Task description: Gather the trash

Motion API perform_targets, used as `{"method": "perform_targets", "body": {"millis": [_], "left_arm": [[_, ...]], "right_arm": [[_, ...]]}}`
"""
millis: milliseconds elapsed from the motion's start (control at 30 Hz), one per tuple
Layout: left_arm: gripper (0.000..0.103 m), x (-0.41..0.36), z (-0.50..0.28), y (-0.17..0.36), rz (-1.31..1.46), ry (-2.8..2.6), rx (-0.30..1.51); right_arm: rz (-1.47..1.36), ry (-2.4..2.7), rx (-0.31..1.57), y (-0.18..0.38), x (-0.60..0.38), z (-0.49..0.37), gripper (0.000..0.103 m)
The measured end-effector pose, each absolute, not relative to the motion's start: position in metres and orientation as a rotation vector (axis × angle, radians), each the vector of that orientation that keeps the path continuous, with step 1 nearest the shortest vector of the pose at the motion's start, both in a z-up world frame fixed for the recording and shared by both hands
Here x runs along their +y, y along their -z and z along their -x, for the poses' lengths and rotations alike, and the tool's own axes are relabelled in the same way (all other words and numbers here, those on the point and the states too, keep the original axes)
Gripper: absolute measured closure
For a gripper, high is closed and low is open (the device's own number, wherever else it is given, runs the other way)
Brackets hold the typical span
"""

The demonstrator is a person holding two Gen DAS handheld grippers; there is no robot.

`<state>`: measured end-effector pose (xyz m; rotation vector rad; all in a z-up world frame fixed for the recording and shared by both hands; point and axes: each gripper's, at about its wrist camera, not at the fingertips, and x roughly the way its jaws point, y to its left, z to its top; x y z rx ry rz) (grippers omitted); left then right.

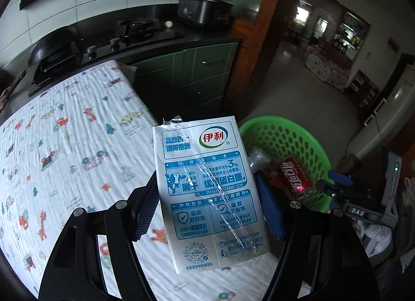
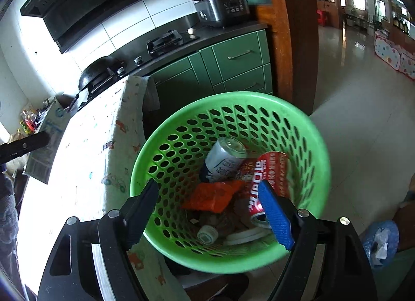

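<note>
Left gripper (image 1: 207, 197) holds the carton (image 1: 207, 192) by its two side faces, pads pressed flat against it. Right gripper (image 2: 210, 212) is empty, jaws spread wide, hanging over the basket (image 2: 311, 145).

Step in hand, as I judge it: get the carton into the basket. The carton sits over the table (image 1: 64, 145) edge, with the basket (image 1: 262, 124) just beyond it on the right side of the left view, lower than the tabletop. Carry the carton across until it is above the open mouth, not the rim, then let the jaws part. Keep the grip firm on the way; the carton is flat and light, and it could twist between the pads. Pull your right gripper clear first, since it hangs over the mouth and the carton could land on it. Drop from low so it doesn't bounce off the cans.

Carton: white and blue milk box, red-green logo at the top, a cow print, a QR code near the bottom. It looks empty and a bit squashed. A clear straw wrapper (image 1: 215, 184) runs diagonally down its face, loose at the top.

Basket: green, perforated, already holding a red can (image 2: 267, 181), a pale can (image 2: 225, 158), an orange wrapper (image 2: 212, 197) and a small bottle (image 2: 207, 233). Still room on top.
</note>
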<state>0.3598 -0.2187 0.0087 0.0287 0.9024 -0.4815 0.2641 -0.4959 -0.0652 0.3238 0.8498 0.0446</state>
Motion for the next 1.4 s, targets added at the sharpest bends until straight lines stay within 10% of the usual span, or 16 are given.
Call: {"method": "perform_targets", "body": {"millis": [633,1400], "left_arm": [[0.033,-0.358,-0.380,0.057,-0.142,0.626,1.004],[0.026,-0.324,-0.353,0.048,-0.124,0.639,0.980]], "right_arm": [[-0.336,-0.034,0.862,0.083,-0.527,-0.228,0.027],[-0.295,-0.038,0.818,0.068,-0.488,-0.209,0.024]]}}
